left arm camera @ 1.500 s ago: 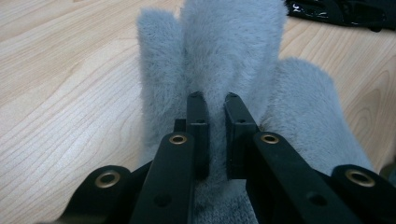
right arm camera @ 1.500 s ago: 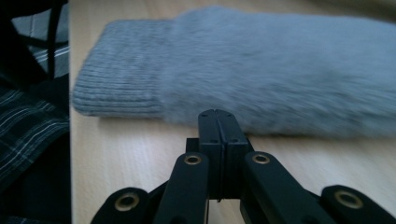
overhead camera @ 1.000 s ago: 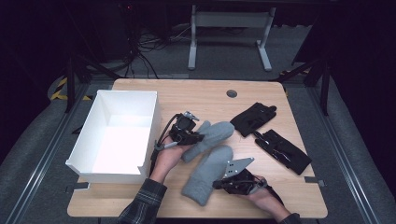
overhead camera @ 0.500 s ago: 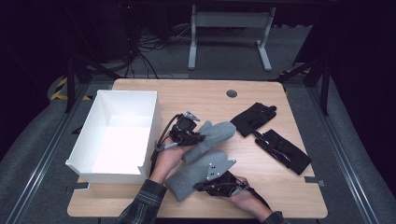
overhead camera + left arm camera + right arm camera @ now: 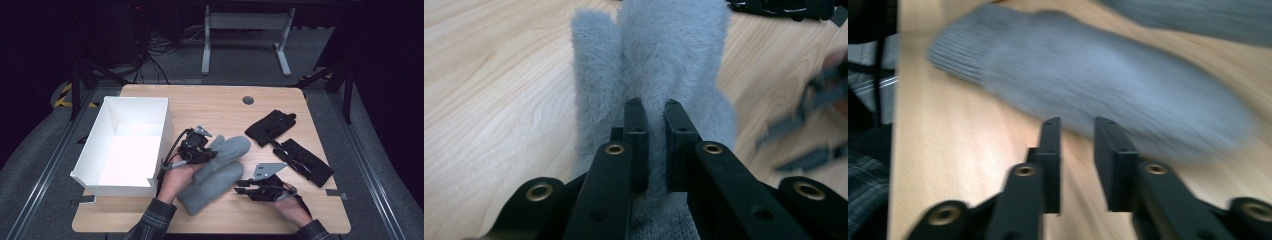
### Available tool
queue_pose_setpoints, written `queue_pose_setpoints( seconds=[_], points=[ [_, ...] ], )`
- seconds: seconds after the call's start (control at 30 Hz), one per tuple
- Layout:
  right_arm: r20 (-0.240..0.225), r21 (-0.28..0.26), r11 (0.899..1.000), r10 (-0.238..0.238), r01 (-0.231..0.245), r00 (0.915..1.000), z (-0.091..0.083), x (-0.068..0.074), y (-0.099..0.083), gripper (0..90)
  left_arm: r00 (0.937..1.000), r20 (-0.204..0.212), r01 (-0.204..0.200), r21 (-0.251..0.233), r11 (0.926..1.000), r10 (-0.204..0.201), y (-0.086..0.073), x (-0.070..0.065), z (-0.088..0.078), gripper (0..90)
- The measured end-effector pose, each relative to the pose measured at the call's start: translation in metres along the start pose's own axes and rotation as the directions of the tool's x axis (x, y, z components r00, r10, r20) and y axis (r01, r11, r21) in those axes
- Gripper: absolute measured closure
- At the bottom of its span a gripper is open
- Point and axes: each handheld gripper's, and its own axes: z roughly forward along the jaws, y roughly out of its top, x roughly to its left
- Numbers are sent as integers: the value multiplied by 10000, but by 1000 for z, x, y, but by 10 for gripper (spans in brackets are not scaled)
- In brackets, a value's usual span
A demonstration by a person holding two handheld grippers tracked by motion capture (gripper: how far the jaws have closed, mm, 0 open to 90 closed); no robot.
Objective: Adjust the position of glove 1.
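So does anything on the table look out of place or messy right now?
Nothing is spilled or damaged. The two grey mittens lie overlapped at an angle beside the white box, the left gripper pinching one. Two black gloves lie loose on the right.

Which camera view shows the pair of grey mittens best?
The high view: both grey mittens lie whole on the table. The left gripper view gives one fuzzy mitten close, cropped; the right gripper view gives them blurred.
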Motion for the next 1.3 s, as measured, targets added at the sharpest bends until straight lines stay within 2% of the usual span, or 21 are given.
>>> queue_pose_setpoints(
  seconds=[0.07, 0.1, 0.17, 0.43, 0.6, 0.77, 0.93, 1.03, 1.1, 1.3],
  points=[
    [362, 27, 9994, 351, -352, 9987, -13, -11, -9, 576, 9999, -21, 124, -38, 9999, -124, -9, -4, -6, 838],
    [362, 27, 9994, 351, -352, 9987, -13, -11, -9, 576, 9999, -21, 124, -38, 9999, -124, -9, -4, -6, 837],
    [780, 104, 9979, 633, -643, 9949, -25, -21, -21, 509, 9998, 56, 197, -60, 9998, -197, -19, -10, -11, 838],
    [1483, 221, 9933, 1088, -1133, 9829, -49, -36, -47, 442, 9997, 72, 244, -116, 9996, -244, -39, -21, -22, 838],
    [1681, 243, 9915, 1217, -1276, 9782, -54, -41, -54, 424, 9994, 111, 331, -68, 9994, -330, -47, -23, -16, 838],
    [1707, 345, 9922, 1122, -1198, 9789, -51, -41, -54, 404, 9984, 361, 423, 44, 9991, -424, -51, -22, -6, 836],
    [1842, 711, 9904, 1034, -1182, 9774, -47, -42, -56, 385, 9990, 361, 258, 170, 9995, -264, -55, -23, 2, 815],
    [1851, 712, 9913, 963, -1110, 9780, -46, -41, -56, 374, 9998, 200, 51, 93, 9999, -53, -55, -26, 2, 729],
    [1856, 709, 9915, 939, -1087, 9781, -46, -41, -56, 369, 9998, 76, -170, 81, 9998, 170, -54, -29, 1, 619],
    [1902, 665, 9928, 854, -996, 9780, -44, -41, -56, 353, 9980, -89, -630, -430, 9971, 627, -40, -29, -8, 301]
  ],
)
